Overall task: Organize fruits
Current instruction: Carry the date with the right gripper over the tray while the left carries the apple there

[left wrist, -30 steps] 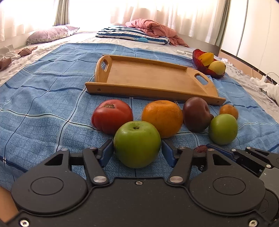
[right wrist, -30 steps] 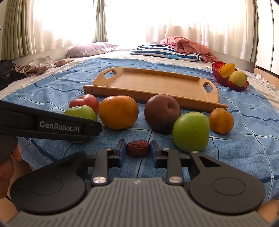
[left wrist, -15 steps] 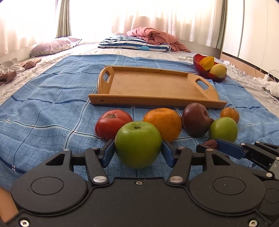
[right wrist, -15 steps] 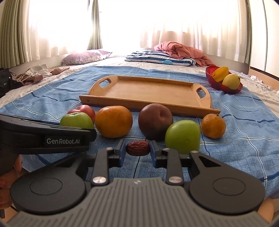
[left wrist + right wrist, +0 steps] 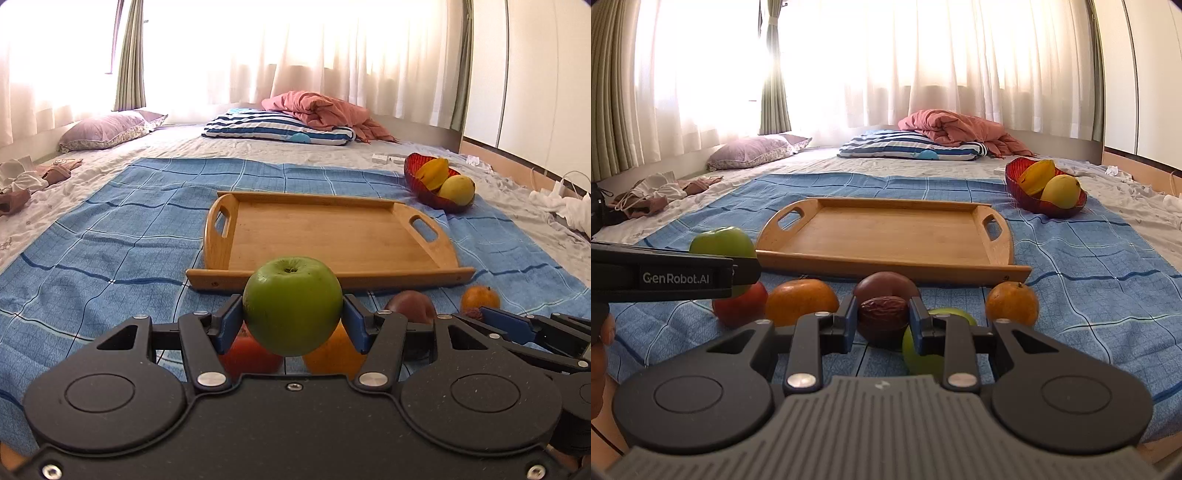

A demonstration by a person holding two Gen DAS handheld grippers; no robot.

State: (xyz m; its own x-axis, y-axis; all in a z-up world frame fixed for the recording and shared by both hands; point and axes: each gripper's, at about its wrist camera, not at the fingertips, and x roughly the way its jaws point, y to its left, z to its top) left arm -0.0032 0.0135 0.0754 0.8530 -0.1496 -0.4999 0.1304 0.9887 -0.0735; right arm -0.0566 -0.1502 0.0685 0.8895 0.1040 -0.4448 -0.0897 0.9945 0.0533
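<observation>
My left gripper point(image 5: 292, 320) is shut on a green apple point(image 5: 292, 305), held above the blue blanket. My right gripper point(image 5: 882, 320) is shut on a small wrinkled brown date point(image 5: 882, 309), also off the blanket. The empty wooden tray point(image 5: 332, 236) point(image 5: 886, 236) lies just beyond both. Below on the blanket rest a red tomato point(image 5: 740, 303), a large orange point(image 5: 801, 301), a dark purple fruit point(image 5: 886, 288), a second green apple point(image 5: 923, 354) and a small orange point(image 5: 1012, 303). In the right wrist view the left gripper's side and its apple point(image 5: 722, 242) show at left.
A red bowl point(image 5: 424, 186) point(image 5: 1039, 201) with yellow fruit sits right of the tray's far end. Pillows point(image 5: 107, 129) and a pink quilt point(image 5: 321, 110) lie at the bed's far end, with clothes point(image 5: 653, 195) at left. A person's hand point(image 5: 600, 354) shows at the left edge.
Both grippers have lifted with their fruit: the green apple and the date have left the blanket. The view now looks further over the tray, and the other fruit sit lower in frame.
</observation>
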